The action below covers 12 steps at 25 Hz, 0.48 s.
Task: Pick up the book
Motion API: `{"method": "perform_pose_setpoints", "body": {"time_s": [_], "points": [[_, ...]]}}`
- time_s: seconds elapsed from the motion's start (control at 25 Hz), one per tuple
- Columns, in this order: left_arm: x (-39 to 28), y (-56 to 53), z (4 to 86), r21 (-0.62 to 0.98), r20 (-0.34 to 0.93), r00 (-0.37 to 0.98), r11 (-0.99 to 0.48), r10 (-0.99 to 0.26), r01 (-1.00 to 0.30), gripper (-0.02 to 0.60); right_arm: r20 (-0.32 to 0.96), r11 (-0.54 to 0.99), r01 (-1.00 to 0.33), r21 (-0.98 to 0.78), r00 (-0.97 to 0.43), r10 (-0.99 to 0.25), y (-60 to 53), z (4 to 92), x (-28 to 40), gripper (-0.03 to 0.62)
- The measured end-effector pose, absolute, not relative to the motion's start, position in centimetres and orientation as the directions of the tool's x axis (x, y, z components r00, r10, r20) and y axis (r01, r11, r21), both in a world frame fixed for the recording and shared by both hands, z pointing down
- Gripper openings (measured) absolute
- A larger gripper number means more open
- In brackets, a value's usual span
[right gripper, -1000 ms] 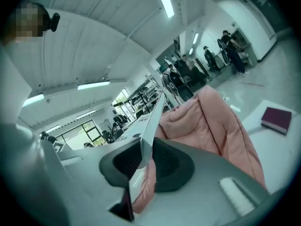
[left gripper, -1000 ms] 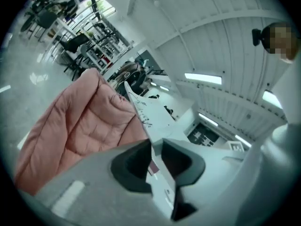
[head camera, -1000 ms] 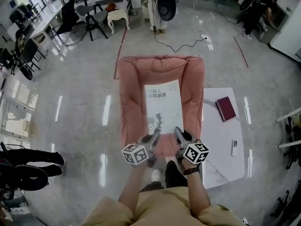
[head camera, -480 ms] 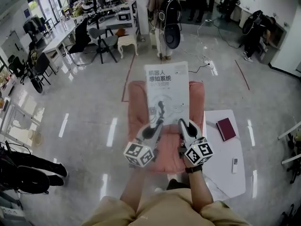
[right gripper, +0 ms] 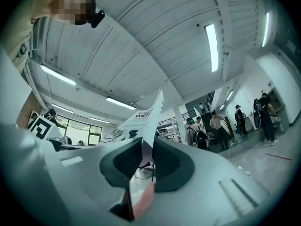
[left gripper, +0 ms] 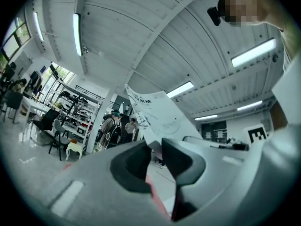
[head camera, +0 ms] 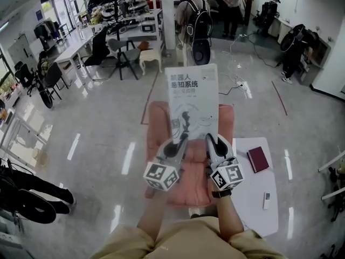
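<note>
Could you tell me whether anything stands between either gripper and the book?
Nothing visible does: the left gripper and the right gripper are each shut on the lower edge of the book, holding it up over the pink armchair.

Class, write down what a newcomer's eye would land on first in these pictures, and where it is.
A white book is held up at centre, clamped at its lower edge by the left gripper and right gripper. Below it sits a pink armchair; a dark red book lies on the white table to the right.
</note>
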State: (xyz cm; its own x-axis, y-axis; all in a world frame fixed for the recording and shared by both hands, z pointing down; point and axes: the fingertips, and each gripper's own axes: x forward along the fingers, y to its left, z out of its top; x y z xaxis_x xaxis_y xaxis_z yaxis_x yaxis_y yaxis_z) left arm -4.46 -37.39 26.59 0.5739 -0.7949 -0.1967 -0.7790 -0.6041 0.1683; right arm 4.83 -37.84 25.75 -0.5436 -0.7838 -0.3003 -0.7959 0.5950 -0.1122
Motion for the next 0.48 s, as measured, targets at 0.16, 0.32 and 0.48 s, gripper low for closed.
{"method": "perform_pose_setpoints", "body": {"time_s": [0.16,0.32,0.48], "points": [[-3.7,-38.2,26.3,0.145,-0.203,0.577,-0.607,-0.791,-0.781,0.072,-0.308,0.587,-0.802,-0.106,-0.535,-0.787,-38.6,25.5,5.5,0.060],[-2.9,-38.9,25.5,0.118,-0.220,0.582,-0.614,-0.783,-0.780,0.074,-0.334,0.586,-0.808,-0.068,-0.535,-0.776,-39.2,24.7,6.4,0.060],[-2.4,-39.1,24.0,0.098,-0.247,0.588,-0.623,-0.770,-0.776,0.074,-0.358,0.576,-0.816,-0.037,-0.528,-0.770,-39.2,23.2,6.8,0.060]]}}
